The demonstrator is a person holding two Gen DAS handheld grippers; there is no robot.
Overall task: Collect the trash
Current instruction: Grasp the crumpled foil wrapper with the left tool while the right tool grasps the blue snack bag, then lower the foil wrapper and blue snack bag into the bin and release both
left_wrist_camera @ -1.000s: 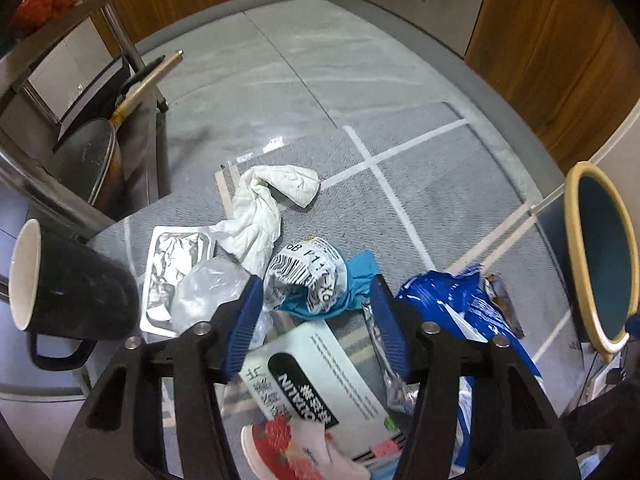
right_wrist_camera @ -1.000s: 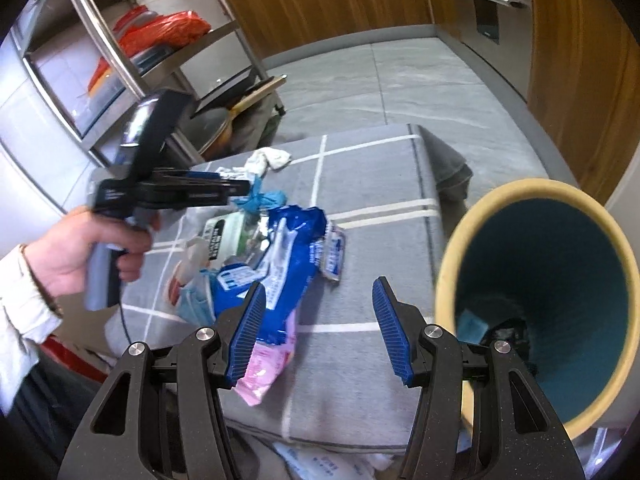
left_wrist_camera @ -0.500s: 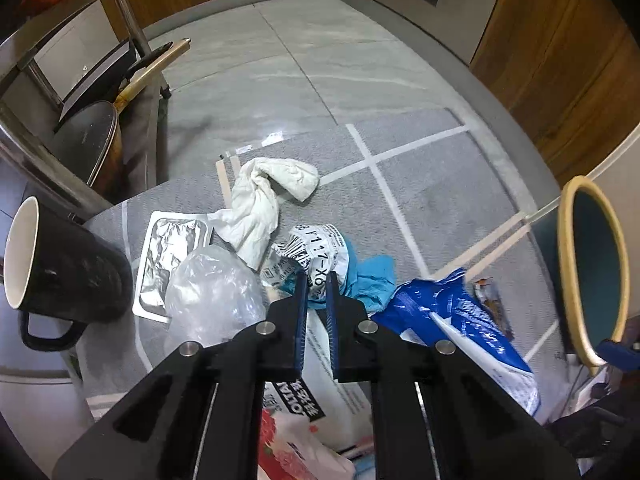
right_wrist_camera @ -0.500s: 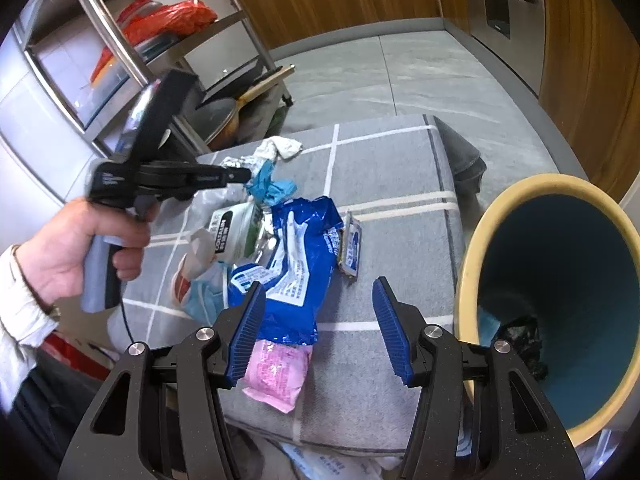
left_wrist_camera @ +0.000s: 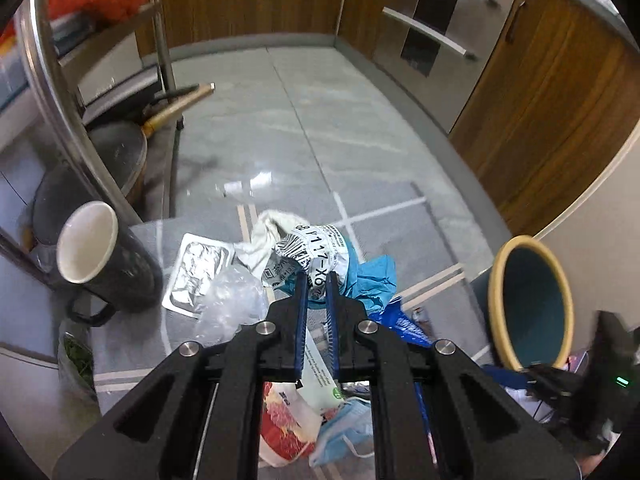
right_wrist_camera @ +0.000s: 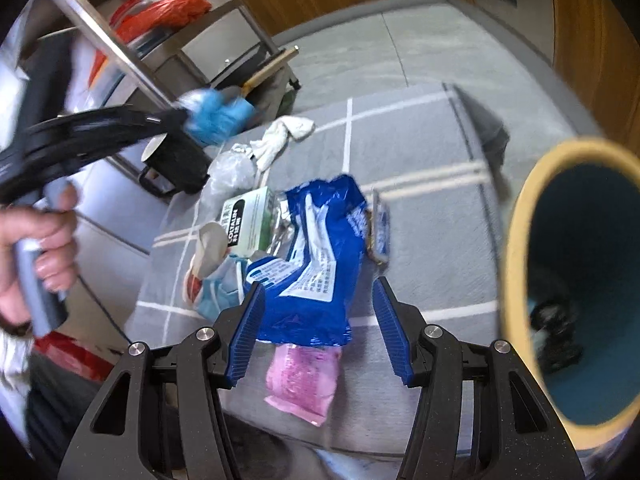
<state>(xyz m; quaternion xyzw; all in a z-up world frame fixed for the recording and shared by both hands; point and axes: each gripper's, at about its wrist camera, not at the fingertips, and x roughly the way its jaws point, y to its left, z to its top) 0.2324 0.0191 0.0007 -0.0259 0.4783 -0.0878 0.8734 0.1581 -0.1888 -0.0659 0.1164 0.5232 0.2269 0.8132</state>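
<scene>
Left wrist view: the left gripper (left_wrist_camera: 316, 280), wide open a second ago, now pinches a crumpled white barcode-printed wrapper with blue paper (left_wrist_camera: 320, 256), lifted above the grey checked tablecloth (left_wrist_camera: 404, 220), where it lay before.

Right wrist view: the right gripper (right_wrist_camera: 318, 320) stays spread open over the blue foil snack bag (right_wrist_camera: 316, 256), beside the yellow-rimmed teal bin (right_wrist_camera: 516, 240). The lifted bundle appears blurred at upper left.
</scene>
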